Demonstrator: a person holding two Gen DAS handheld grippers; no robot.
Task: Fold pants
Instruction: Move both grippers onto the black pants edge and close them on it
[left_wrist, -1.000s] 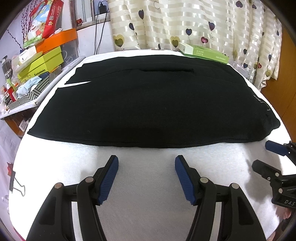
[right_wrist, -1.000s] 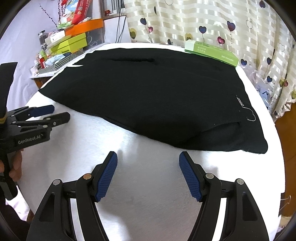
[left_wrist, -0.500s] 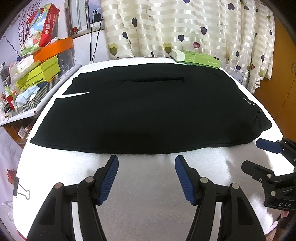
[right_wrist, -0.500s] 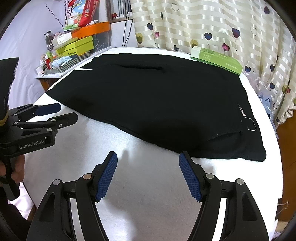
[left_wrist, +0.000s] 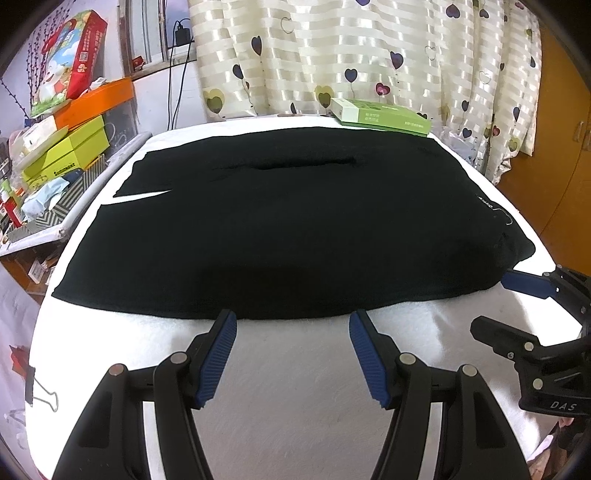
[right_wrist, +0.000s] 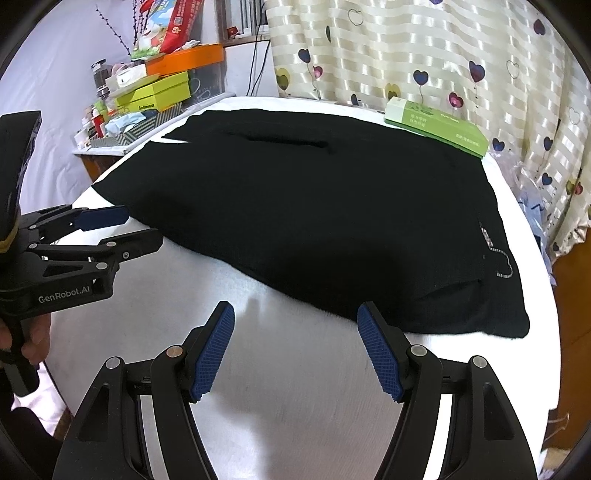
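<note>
Pants (left_wrist: 288, 229): matt black knit cloth, soft nap, no sheen. Table cover (left_wrist: 295, 398): white fuzzy cloth, felt-like, slightly rough. Left gripper (left_wrist: 291, 325) and right gripper (right_wrist: 295, 317): matt black plastic arms, blue ribbed rubbery pads (left_wrist: 216, 358), small bright metal pins. Far curtain (left_wrist: 369, 55): glossy satin stripes. Green box (left_wrist: 380, 117): smooth card. Far right: polished wood (left_wrist: 554, 166).

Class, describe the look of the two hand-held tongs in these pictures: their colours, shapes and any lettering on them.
Both tongs are alike. The left tongs and the right tongs have black, curved, hollowed-out arms joined by silver rivets, and ribbed blue pads line the inner faces of the fingers. White lettering on the left body reads "GenRobot.AI" in the right wrist view; "DAS" shows on the right body in the left wrist view. No cables show.
</note>
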